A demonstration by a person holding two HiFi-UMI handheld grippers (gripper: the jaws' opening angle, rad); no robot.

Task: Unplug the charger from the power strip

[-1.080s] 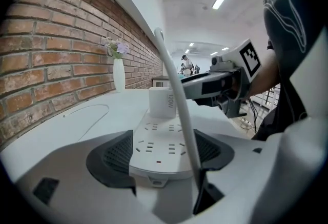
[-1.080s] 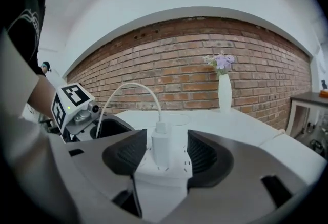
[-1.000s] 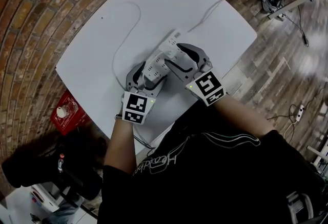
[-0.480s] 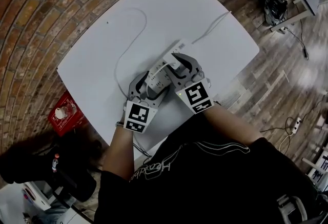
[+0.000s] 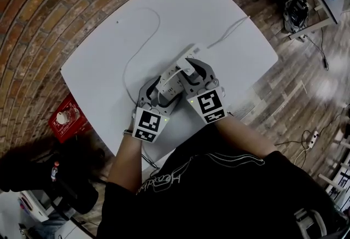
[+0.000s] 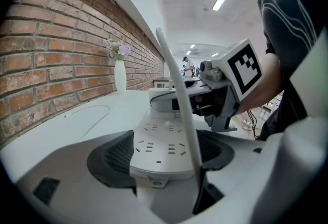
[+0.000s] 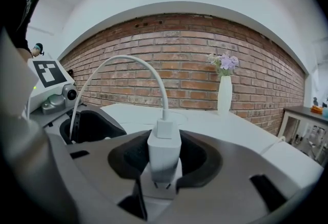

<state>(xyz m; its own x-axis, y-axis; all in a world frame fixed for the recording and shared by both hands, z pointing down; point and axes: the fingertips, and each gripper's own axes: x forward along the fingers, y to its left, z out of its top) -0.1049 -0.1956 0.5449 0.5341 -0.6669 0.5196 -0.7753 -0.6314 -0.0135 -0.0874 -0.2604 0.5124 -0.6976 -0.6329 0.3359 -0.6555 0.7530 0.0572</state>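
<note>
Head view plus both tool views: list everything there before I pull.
table: 1, white, centre, beside the brick wall
power strip: 1, white, on the table
charger: 1, white, upright on the power strip
cables: 2, white, one looping over the table, one running to its right edge
vase: 1, white, pale flowers, table's far edge
box: 1, red, below the table's left edge
left tool: 1, grey, shut on the power strip
right tool: 1, grey, jaws just closing, pads on the charger
forearms: 2, bare, behind the tools
</note>
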